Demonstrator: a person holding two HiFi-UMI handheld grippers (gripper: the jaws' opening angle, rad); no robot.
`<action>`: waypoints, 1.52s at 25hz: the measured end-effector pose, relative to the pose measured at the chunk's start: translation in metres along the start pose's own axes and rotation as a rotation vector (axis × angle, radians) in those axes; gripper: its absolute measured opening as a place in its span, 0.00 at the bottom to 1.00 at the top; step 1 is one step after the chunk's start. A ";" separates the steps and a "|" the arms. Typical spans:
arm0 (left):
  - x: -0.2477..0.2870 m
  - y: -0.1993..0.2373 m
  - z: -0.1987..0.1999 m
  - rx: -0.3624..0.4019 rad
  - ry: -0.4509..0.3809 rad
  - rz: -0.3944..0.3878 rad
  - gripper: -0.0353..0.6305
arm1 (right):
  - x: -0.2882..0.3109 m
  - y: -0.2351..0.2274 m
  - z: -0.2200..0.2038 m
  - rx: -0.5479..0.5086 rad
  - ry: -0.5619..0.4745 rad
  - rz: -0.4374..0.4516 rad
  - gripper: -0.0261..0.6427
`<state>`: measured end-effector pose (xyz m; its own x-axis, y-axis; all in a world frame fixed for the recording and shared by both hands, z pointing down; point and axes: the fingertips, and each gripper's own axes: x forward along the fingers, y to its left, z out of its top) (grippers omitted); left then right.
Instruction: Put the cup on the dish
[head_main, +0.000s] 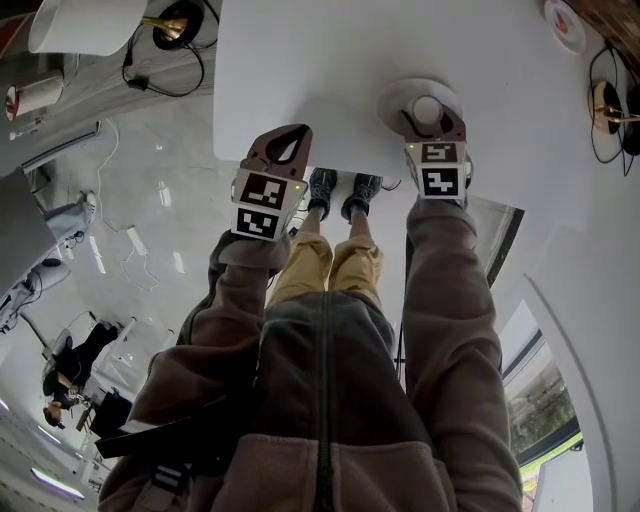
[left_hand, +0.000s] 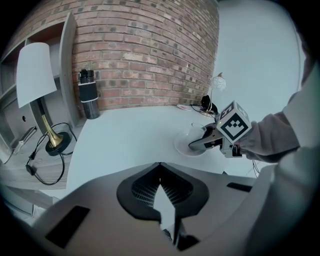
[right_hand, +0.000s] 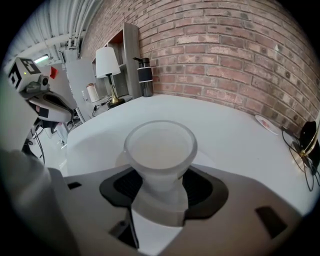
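Note:
A frosted, translucent cup (right_hand: 160, 147) is upright between the jaws of my right gripper (right_hand: 160, 190), which is shut on its lower part. The cup (head_main: 427, 108) is over the middle of a round white dish (head_main: 395, 98) near the front edge of the white table (head_main: 330, 70). In the left gripper view the cup (left_hand: 196, 131) is low over the dish (left_hand: 184, 148); I cannot tell whether they touch. My left gripper (head_main: 288, 135) is shut and holds nothing. It hovers at the table's front edge, left of the dish.
At the table's far left stand a white-shaded lamp (left_hand: 36, 75) with a brass base and a black bottle (left_hand: 89, 95). A small plate (head_main: 565, 22) lies at the far right, near cables and a gold lamp base (head_main: 606, 105). A brick wall backs the table.

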<state>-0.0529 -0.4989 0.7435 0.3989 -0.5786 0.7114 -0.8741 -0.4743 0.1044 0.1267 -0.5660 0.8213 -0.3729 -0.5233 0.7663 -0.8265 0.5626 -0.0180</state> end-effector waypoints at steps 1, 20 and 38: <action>0.000 0.000 -0.001 0.000 0.001 0.000 0.06 | 0.001 0.000 0.001 -0.001 -0.002 0.001 0.41; -0.061 -0.026 0.116 0.023 -0.220 -0.013 0.06 | -0.148 0.002 0.044 0.087 -0.235 -0.138 0.42; -0.216 -0.076 0.332 0.186 -0.660 -0.048 0.06 | -0.383 0.000 0.264 -0.025 -0.731 -0.422 0.11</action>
<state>0.0196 -0.5585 0.3514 0.5732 -0.8091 0.1300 -0.8125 -0.5817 -0.0382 0.1584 -0.5350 0.3586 -0.2215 -0.9704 0.0966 -0.9513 0.2368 0.1975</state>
